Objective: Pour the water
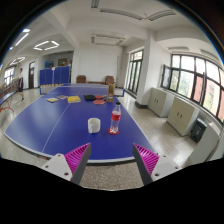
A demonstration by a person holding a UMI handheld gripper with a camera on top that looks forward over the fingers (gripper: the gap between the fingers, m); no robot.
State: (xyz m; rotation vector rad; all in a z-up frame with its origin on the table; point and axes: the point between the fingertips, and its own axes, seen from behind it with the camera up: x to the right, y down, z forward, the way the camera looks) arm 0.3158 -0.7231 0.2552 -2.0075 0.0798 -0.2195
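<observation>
A white cup (94, 125) stands near the front edge of a blue table tennis table (50, 120). Right of it stands a clear water bottle (115, 120) with a red label and red cap. My gripper (112, 160) is open and empty, well back from the table edge. Its pink pads (77, 155) stand wide apart, with only the speckled floor between them. The cup and bottle are beyond the fingers, a little ahead and between their lines.
Yellow, red and dark items (84, 98) lie on the far part of the table. White cabinets (170, 108) line the right wall under windows. Blue partitions (58, 75) stand at the back left. Speckled floor (112, 178) lies between me and the table.
</observation>
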